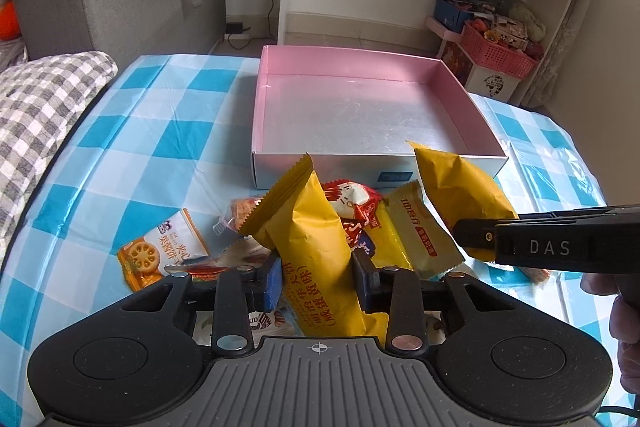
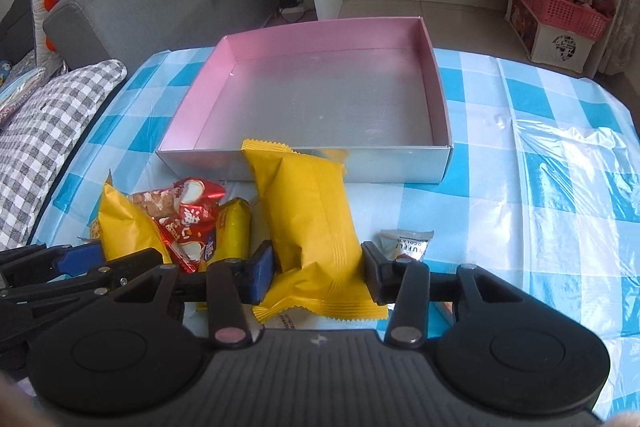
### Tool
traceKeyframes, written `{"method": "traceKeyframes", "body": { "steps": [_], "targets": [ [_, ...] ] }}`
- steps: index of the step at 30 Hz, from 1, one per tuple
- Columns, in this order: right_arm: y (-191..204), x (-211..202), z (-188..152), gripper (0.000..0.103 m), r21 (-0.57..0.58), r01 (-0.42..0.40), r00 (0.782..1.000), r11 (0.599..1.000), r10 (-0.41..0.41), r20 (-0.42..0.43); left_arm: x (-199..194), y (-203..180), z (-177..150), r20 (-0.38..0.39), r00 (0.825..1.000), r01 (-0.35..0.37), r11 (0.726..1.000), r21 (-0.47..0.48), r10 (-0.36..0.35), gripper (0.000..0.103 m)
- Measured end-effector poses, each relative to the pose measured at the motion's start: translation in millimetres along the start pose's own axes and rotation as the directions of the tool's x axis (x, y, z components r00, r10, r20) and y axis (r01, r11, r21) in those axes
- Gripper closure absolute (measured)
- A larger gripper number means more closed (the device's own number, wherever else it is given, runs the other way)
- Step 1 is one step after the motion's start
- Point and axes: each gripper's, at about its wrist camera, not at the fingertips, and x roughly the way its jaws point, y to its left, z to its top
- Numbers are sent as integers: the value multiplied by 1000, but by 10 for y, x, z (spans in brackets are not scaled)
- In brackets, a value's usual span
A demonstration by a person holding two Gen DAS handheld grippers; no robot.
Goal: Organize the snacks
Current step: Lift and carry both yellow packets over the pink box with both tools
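Both my left gripper (image 1: 316, 279) and right gripper (image 2: 318, 273) squeeze a yellow bag each (image 1: 316, 239) (image 2: 312, 211); next I lift them into the empty pink box (image 2: 236, 47) at the top middle.

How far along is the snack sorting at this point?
Nothing is put away yet: the pink box holds no snacks. In hand: the left gripper and the right gripper each clamp a yellow packet. Left to do: the red packet, biscuit packet and others on the tablecloth.

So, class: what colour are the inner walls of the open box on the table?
Pink, clearest in the right wrist view.
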Motion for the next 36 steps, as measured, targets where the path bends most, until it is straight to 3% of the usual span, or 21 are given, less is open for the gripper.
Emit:
{"method": "traceKeyframes", "body": {
  "steps": [6,24,36],
  "targets": [
    [46,-79,-54,61,-22,11,1000,1000,-10,8,-122,-13,-18,37,999,-4,1000,19,3,78],
    [-2,-318,-79,61,2,2,997,1000,-2,77,-275,40,-36,72,997,16,1000,15,-17,79],
    [-161,-418,38,61,86,-66,988,994,53,148,-533,151,187,170,980,108,993,-37,-100,79]
  ]
}}
